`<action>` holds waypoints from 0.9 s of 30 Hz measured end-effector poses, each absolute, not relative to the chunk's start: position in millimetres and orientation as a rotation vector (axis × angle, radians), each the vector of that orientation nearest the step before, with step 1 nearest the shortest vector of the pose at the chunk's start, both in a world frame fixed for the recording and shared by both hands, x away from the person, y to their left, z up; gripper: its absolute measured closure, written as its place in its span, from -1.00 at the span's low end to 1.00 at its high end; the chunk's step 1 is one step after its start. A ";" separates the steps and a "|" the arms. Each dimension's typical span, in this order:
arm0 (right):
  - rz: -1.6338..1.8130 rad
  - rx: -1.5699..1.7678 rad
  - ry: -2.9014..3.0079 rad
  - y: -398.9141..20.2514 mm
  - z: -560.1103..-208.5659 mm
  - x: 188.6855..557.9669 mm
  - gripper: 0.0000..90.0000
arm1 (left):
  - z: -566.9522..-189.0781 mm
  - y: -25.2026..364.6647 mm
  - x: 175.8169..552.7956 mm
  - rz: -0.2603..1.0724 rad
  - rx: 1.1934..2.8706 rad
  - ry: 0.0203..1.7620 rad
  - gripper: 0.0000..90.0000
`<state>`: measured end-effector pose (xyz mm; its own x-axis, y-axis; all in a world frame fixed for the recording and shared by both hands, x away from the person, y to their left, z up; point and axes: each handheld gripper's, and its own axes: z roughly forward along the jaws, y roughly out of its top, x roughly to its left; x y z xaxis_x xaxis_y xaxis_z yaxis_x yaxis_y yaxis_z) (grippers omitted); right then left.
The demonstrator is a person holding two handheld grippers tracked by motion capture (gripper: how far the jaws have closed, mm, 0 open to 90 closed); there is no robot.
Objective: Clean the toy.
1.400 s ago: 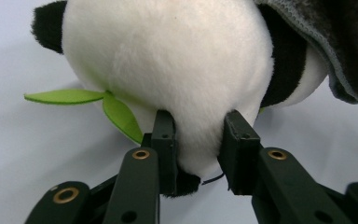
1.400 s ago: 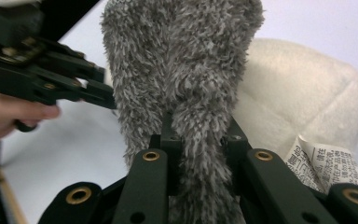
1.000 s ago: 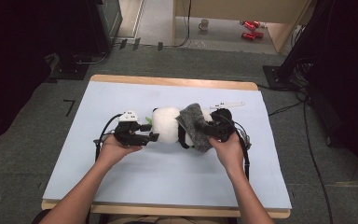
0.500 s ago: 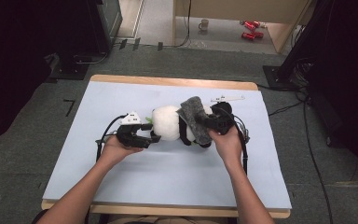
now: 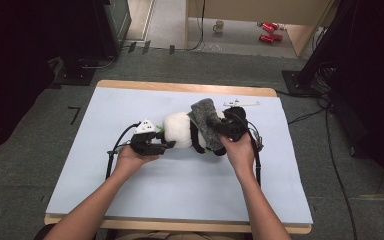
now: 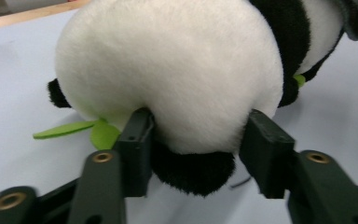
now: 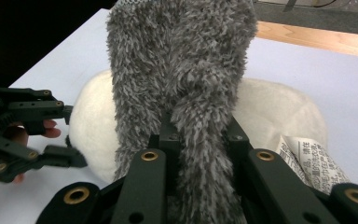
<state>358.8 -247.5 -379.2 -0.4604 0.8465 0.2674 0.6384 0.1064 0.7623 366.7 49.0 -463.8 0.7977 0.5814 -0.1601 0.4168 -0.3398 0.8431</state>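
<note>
Left gripper (image 6: 193, 140) jaws just closed in, now pinching the panda (image 6: 177, 70) head, centre frame. Right gripper (image 7: 200, 135) clamped tight on grey fuzzy cloth (image 7: 182, 60) draped over panda, mid-table (image 5: 130, 200). Panda lies on its side.

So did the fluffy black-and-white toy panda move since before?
No. The plush black-and-white panda lies at the same spot on the pale blue table mat, equally far below the mat's wooden far edge.
</note>
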 end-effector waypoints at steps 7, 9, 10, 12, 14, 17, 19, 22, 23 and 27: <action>1.351 1.409 2.197 -228.7 -362.9 340.4 0.73 | -456.1 41.8 363.4 0.121 1.953 0.814 0.46; 1.378 1.390 2.219 -219.8 -362.7 336.9 0.73 | -453.5 37.0 360.8 0.102 1.940 0.840 0.46; 1.378 1.390 2.219 -219.8 -362.7 336.9 0.73 | -452.3 34.8 359.2 0.101 1.936 0.845 0.46; 1.389 1.372 2.270 -204.4 -367.0 334.0 0.72 | -449.3 31.5 355.9 0.102 1.932 0.852 0.46; 1.384 1.366 2.288 -199.4 -370.1 333.3 0.72 | -446.7 29.8 353.4 0.114 1.925 0.855 0.45; 1.312 1.355 2.323 -185.7 -387.9 333.5 0.72 | -443.7 28.5 350.5 0.114 1.919 0.862 0.46; 1.301 1.341 2.315 -185.5 -390.9 333.4 0.72 | -445.3 28.4 351.2 0.104 1.930 0.870 0.46; 1.226 1.296 2.298 -187.3 -395.4 335.1 0.72 | -448.8 27.7 352.9 0.093 1.941 0.878 0.47; 1.209 1.299 2.293 -189.4 -396.2 335.5 0.72 | -449.8 27.7 353.5 0.092 1.947 0.877 0.47; 1.152 1.331 2.245 -206.4 -397.8 337.8 0.73 | -451.2 31.1 356.1 0.078 1.941 0.878 0.49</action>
<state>337.8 -206.4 -397.8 -0.5321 0.8342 0.1447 0.6042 0.2544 0.7552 356.1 31.1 -451.2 0.7378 0.6056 -0.2981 0.5439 -0.2718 0.7940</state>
